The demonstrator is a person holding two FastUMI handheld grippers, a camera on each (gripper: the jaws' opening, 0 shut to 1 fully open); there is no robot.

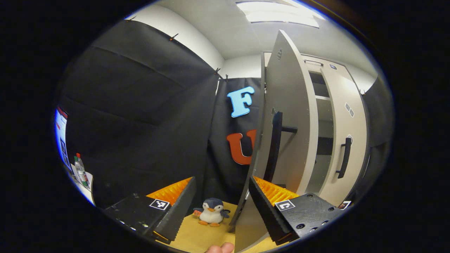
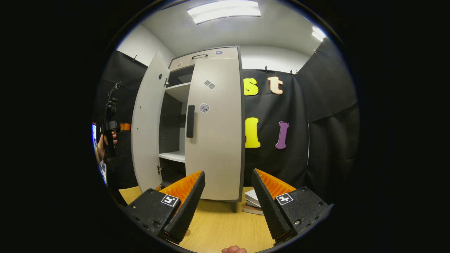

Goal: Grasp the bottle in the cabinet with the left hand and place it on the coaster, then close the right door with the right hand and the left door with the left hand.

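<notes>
The tall grey cabinet [image 2: 214,140] stands on a wooden table [image 2: 218,221]. Its right door [image 2: 216,147], with a black handle [image 2: 190,121], lies flush with the front. The left door [image 1: 290,105] stands wide open, and shelves [image 2: 174,156] show through the gap. My left gripper [image 1: 222,178] is open right at the left door's free edge, close to its black handle [image 1: 276,147], touching nothing. In the right gripper view a hand holds that left gripper [image 2: 110,131] left of the open door. My right gripper [image 2: 228,171] is open in front of the right door, holding nothing.
A penguin plush [image 1: 212,212] sits on the table between my left fingers, by the open door's bottom edge. Stacked books [image 2: 254,202] lie right of the cabinet. A small red-capped bottle [image 1: 81,170] stands on a white surface at the far left edge.
</notes>
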